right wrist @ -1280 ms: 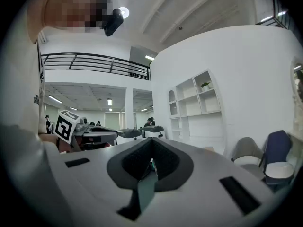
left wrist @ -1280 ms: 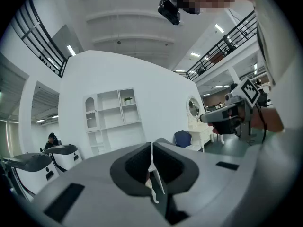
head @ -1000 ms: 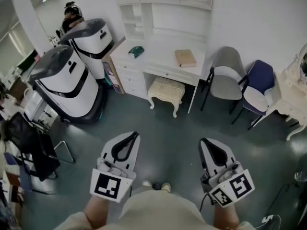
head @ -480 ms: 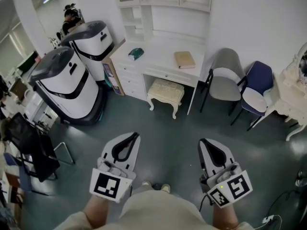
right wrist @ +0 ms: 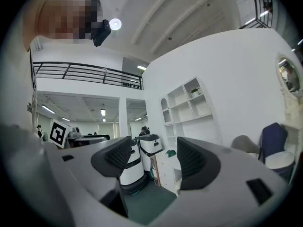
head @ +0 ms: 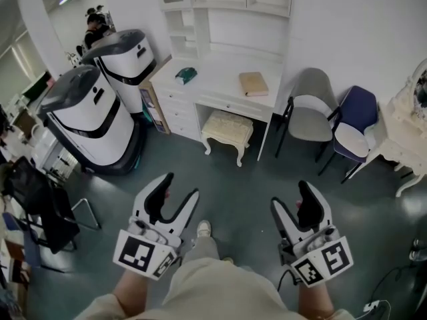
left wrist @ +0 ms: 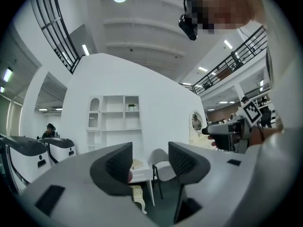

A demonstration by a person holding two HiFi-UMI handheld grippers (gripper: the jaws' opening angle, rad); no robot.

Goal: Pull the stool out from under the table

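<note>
A cream cushioned stool [head: 227, 130] with curved white legs stands tucked in the knee gap of the white desk [head: 217, 85], far ahead of both grippers. In the left gripper view the stool [left wrist: 138, 196] shows low, below the desk [left wrist: 142, 172]. My left gripper [head: 179, 191] hovers over the floor, its jaws opening with nothing between them. My right gripper [head: 291, 197] is level with it, its jaws also opening on nothing. Both gripper views look between bare pads, left gripper [left wrist: 150, 162] and right gripper [right wrist: 156, 159], toward the desk [right wrist: 168, 170].
Two large white-and-black machines [head: 93, 115] [head: 127, 55] stand left of the desk. A grey chair [head: 310, 109] and a blue chair [head: 357, 122] are to its right, then a white dresser [head: 410, 145]. A book [head: 253, 83] and a green object [head: 187, 75] lie on the desk. A black chair [head: 40, 199] is at left.
Both grippers' jaws have gone from shut to apart. The left gripper shifted slightly left and down. A foot has stepped forward between the grippers.
</note>
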